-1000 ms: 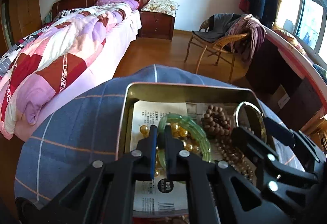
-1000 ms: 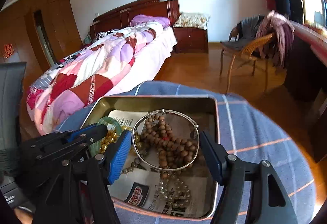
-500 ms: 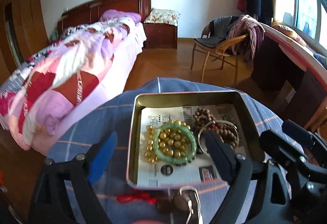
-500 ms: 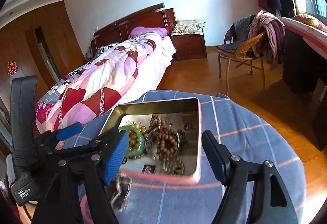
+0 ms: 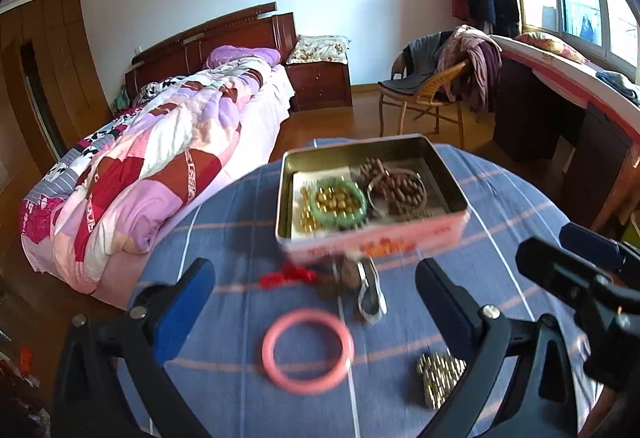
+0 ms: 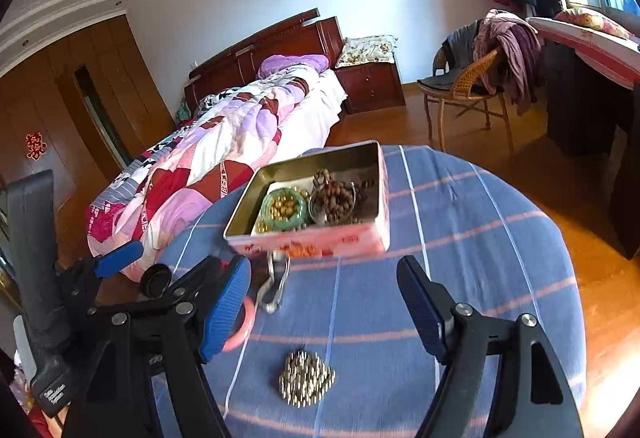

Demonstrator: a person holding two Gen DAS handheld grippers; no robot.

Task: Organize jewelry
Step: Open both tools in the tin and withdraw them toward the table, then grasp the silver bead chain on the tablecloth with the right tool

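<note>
A pink-sided metal tin (image 5: pixel 440 166) stands on the blue checked table. In it lie a green bracelet (image 5: pixel 339 203) ringed around gold beads, brown wooden beads (image 5: pixel 396 186) and a silver bangle (image 5: pixel 376 198). Nearer me, loose on the cloth, are a pink bangle (image 5: pixel 308 350), a gold bead cluster (image 5: pixel 440 378), a silver piece (image 5: pixel 370 292) and a red cord (image 5: pixel 288 276). My left gripper (image 5: pixel 314 278) hovers above these, its jaws opening wide and holding nothing. My right gripper (image 6: pixel 322 270) is open and bare, short of the tin (image 6: pixel 382 198), above the gold cluster (image 6: pixel 307 384).
The round table's cloth (image 6: pixel 480 238) drops off to wooden floor on the right. A bed with a patchwork quilt (image 5: pixel 160 166) lies beyond to the left. A wicker chair (image 5: pixel 424 94) draped with clothes and a desk (image 5: pixel 560 110) stand at the back right.
The left gripper opened and let go of the green bracelet inside the tin. Both grippers drew back and up from the tin, bringing the loose pieces on the cloth into view.
</note>
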